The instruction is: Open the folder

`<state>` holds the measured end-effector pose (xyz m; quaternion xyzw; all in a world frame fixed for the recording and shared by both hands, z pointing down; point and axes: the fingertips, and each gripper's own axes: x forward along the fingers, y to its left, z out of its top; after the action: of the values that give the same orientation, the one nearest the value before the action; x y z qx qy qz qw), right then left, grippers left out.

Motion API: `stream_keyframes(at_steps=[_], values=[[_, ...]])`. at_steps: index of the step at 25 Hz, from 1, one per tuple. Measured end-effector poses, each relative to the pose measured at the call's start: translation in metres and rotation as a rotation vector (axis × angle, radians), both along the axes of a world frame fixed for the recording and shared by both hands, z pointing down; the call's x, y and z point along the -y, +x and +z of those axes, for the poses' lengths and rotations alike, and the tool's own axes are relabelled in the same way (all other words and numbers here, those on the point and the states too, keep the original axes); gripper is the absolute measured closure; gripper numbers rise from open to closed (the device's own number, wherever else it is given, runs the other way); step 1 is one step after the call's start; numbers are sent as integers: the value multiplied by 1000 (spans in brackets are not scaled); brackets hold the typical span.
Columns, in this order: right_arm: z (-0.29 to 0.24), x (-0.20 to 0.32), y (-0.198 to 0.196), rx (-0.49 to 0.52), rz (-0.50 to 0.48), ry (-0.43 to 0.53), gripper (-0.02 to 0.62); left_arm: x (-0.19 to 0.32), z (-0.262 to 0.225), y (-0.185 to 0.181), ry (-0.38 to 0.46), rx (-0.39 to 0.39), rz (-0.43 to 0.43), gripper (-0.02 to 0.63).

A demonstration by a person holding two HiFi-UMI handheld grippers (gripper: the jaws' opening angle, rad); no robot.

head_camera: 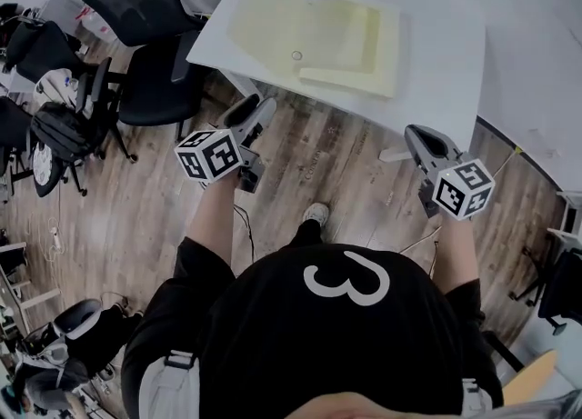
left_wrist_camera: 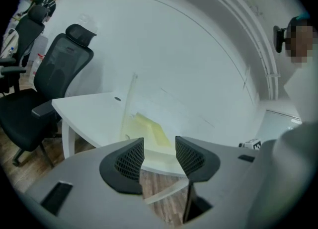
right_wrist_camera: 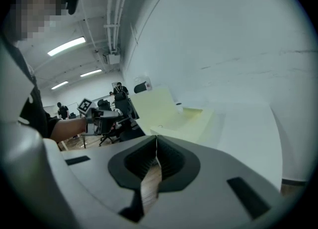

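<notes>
Folder (head_camera: 318, 35): translucent yellow, far on the desk (head_camera: 436, 72), cover already swung up off its sheets; your left tool (head_camera: 255, 110) wide and empty, right tool (head_camera: 416, 135) pinched together on nothing, both off the desk's near edge; opening looks done, next only retreat.

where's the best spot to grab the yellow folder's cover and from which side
On the folder, probably pinch the cover near its upper free edge, coming from the left with the open left gripper. The cover is a thin translucent sheet standing raised off the yellow papers, so jaws can straddle its edge. The rest lies flat on the white table.
</notes>
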<state>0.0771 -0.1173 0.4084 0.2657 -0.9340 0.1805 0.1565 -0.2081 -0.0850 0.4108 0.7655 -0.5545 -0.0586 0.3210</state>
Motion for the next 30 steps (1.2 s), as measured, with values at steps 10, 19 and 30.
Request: stream_keyframes(at_steps=[10, 19, 30], values=[[-86, -118, 19, 134, -128, 162, 571, -125, -59, 175, 117, 121, 349, 455], [-131, -215, 44, 261, -196, 154, 571, -216, -126, 252, 261, 229, 456, 565], [-178, -286, 55, 326, -266, 207, 571, -274, -174, 286, 332, 318, 501, 589]])
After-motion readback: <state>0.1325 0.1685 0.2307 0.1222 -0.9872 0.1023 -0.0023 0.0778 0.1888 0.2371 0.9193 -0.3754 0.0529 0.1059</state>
